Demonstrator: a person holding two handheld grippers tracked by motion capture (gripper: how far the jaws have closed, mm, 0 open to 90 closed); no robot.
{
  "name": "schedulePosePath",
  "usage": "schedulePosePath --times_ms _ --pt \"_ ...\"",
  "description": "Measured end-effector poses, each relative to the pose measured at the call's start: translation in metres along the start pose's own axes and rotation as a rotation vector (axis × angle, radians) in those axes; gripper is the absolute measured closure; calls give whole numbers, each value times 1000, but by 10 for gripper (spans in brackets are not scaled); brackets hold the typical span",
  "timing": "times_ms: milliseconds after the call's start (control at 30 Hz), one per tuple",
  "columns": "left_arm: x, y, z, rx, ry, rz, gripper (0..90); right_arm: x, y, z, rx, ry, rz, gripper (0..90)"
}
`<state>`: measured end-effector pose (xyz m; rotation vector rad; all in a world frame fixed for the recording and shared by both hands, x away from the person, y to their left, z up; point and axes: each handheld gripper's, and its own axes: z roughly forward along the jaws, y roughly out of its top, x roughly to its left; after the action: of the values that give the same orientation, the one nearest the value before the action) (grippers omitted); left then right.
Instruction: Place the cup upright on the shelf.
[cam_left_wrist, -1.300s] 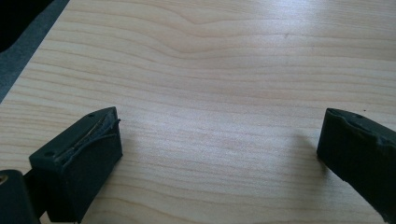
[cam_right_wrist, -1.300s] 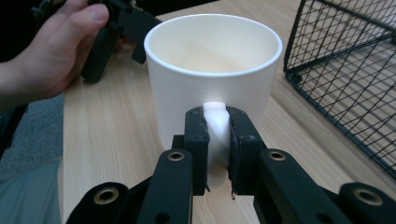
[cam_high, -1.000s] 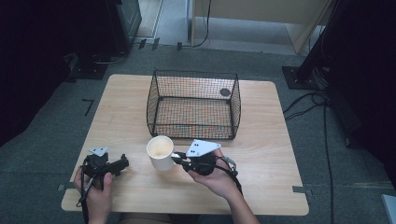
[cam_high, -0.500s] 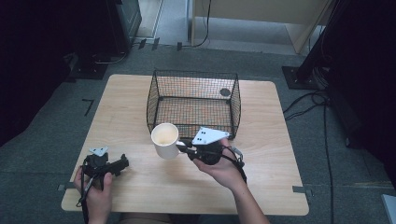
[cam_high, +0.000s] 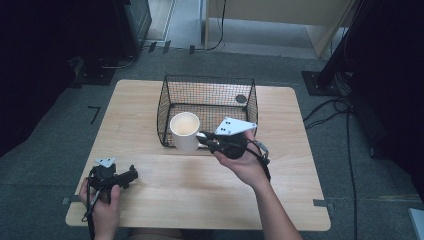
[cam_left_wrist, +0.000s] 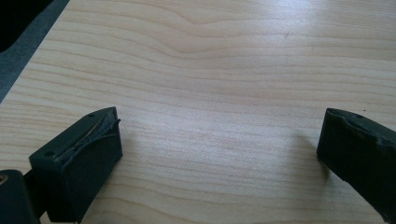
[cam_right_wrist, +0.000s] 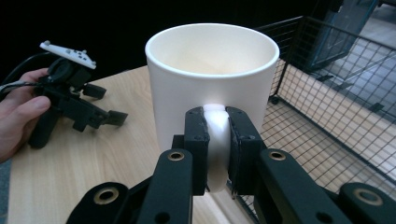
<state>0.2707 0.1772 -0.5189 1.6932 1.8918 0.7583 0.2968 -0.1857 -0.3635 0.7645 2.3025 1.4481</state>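
A white mug (cam_high: 185, 131) (cam_right_wrist: 212, 79) hangs upright in the air at the front left corner of the black wire basket (cam_high: 209, 90). My right gripper (cam_high: 204, 138) (cam_right_wrist: 216, 140) is shut on the mug's handle, with the cup pointing away from the hand. My left gripper (cam_high: 133, 174) rests low at the table's front left, held by a hand. In the left gripper view its jaws stand wide apart over bare wood, so the left gripper (cam_left_wrist: 219, 149) is open and holds nothing.
The wire basket (cam_right_wrist: 336, 84) stands at the back middle of the wooden table (cam_high: 150, 200) and holds a small dark round object (cam_high: 241, 99) in its far right corner. Cables lie on the floor to the right.
My right gripper has lifted the mug off the table and carried it away from the person, up to the basket's front left corner. The left gripper has stayed still.
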Motion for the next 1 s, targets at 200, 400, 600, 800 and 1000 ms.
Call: schedulePosePath --times_ms 200,400,600,800,1000 --pt "0 0 0 -1 1 0 0 -13 10 -3 -3 -25 2 809" --pt "0 0 0 -2 1 0 1 -28 17 -2 -13 -56 10 809" --pt "0 0 0 -2 1 -1 1 -43 19 0 -18 -80 18 809" --pt "0 0 0 -4 1 -1 1 -60 21 5 -5 -112 20 809" --pt "0 0 0 -4 2 0 0 -73 22 12 -21 -116 10 809"
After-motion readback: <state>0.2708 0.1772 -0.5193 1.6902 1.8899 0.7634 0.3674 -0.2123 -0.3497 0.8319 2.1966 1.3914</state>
